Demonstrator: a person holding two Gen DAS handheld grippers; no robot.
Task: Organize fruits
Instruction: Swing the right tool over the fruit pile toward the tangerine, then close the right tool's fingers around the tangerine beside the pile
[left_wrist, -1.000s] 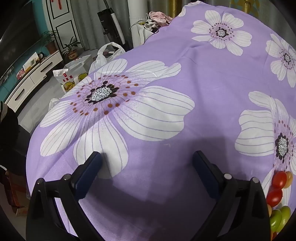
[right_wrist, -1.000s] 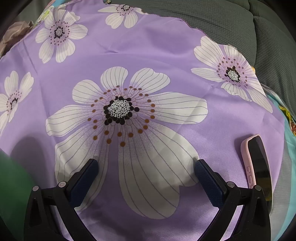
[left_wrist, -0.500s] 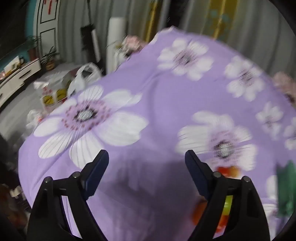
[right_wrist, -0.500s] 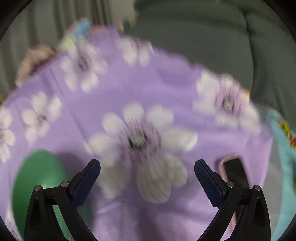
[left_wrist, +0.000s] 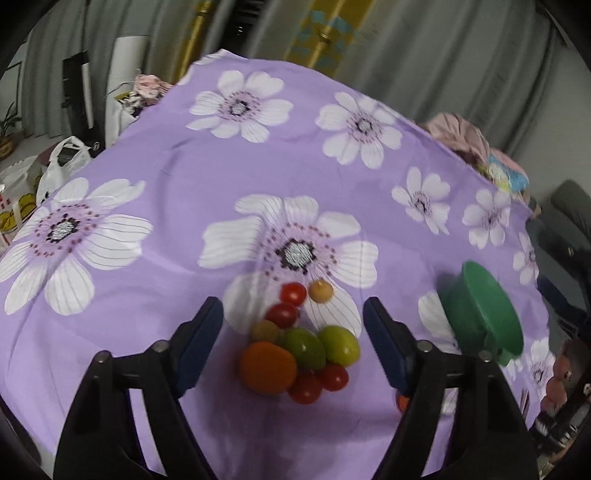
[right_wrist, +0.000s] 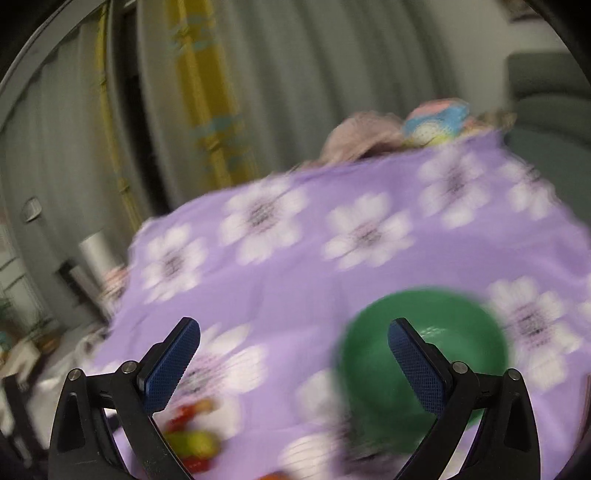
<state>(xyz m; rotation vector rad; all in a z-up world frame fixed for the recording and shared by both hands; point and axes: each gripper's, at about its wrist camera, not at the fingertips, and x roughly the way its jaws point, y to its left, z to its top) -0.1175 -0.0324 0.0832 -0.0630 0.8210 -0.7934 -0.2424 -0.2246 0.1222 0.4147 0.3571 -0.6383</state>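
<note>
A pile of small fruits lies on the purple flowered cloth (left_wrist: 177, 173): an orange fruit (left_wrist: 267, 366), two green ones (left_wrist: 339, 345), several red cherry tomatoes (left_wrist: 293, 293) and a yellow one (left_wrist: 320, 291). My left gripper (left_wrist: 293, 317) is open and empty, hovering over the pile. A green bowl (left_wrist: 484, 314) stands to the right of the fruits. In the blurred right wrist view my right gripper (right_wrist: 293, 339) is open and empty, with the green bowl (right_wrist: 454, 328) behind its right finger and the fruits (right_wrist: 192, 439) at lower left.
Pink and blue cloth bundles (left_wrist: 476, 144) lie at the cloth's far right edge. White plastic bags (left_wrist: 62, 162) sit on the floor to the left. Grey curtains (right_wrist: 258, 92) hang behind. A dark chair (left_wrist: 569, 229) stands at the right.
Both grippers have swung left and lifted. The left view now centres on the fruit pile instead of bare cloth. The right view has left the pink phone and now faces the green bowl.
</note>
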